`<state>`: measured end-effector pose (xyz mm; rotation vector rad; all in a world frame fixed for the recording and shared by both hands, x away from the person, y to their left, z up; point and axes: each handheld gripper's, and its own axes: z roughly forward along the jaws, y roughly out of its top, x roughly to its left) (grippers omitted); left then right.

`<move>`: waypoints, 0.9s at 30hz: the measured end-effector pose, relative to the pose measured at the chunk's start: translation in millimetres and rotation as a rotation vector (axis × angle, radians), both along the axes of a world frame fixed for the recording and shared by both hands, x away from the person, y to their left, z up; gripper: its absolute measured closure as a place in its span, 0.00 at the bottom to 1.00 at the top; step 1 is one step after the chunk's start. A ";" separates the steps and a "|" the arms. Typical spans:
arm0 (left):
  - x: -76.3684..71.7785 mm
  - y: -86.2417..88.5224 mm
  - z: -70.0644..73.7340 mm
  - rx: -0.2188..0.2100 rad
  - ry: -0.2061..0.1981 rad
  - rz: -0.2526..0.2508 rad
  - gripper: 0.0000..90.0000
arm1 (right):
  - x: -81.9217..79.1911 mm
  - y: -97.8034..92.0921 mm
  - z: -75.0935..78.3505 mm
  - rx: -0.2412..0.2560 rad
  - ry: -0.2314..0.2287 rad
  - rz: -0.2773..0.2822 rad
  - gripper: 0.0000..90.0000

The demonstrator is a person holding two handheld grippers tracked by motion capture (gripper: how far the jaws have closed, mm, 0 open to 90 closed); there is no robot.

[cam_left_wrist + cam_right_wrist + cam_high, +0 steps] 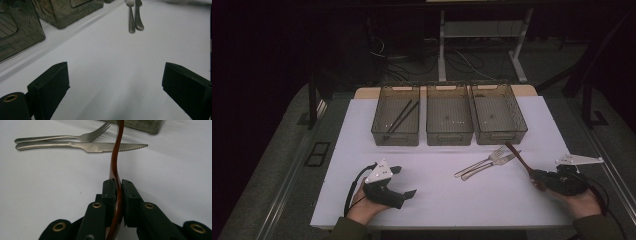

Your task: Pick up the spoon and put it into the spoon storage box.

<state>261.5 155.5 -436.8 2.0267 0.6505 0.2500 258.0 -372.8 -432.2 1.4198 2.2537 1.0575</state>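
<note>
The right claw [119, 185] is clamped on a curved brown wooden utensil [115, 162], just short of the steel fork [62, 137]; the left claw [115, 85] stands apart, holding nothing.

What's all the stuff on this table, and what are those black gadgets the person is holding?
Clear smoky plastic bins: three, grey-tinted, in a row at the table's far side.
Dark chopsticks: a pair, black, inside the left bin.
Metal fork: one, silver, lying on the white table.
Serrated metal knife: one, silver, beside the fork.
Brown wooden utensil: one, reddish-brown, clamped in the right gripper.
Left gripper: black, jaws wide apart, holding nothing.
Right gripper: black, shut on the utensil.
</note>
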 end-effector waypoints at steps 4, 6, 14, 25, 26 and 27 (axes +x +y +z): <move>0.2 0.1 -0.2 0.020 -0.004 0.005 0.06 | -0.7 -2.4 3.5 0.009 -0.018 0.011 0.89; 0.7 0.1 -0.7 0.023 0.002 0.008 0.04 | -1.1 -2.8 5.3 0.016 -0.029 0.024 0.89; 2.6 1.1 -0.6 0.012 0.021 0.029 0.00 | -2.1 3.2 14.5 0.039 -0.068 0.096 0.89; 3.0 1.5 0.2 0.002 0.014 0.031 0.00 | 4.5 15.7 23.1 0.058 -0.091 0.157 0.89; 3.3 1.2 0.0 0.003 0.014 0.029 0.00 | 5.5 16.8 24.3 0.062 -0.093 0.163 0.89; 3.4 0.9 -0.4 0.001 0.017 0.027 0.00 | 6.4 17.9 25.1 0.064 -0.098 0.167 0.89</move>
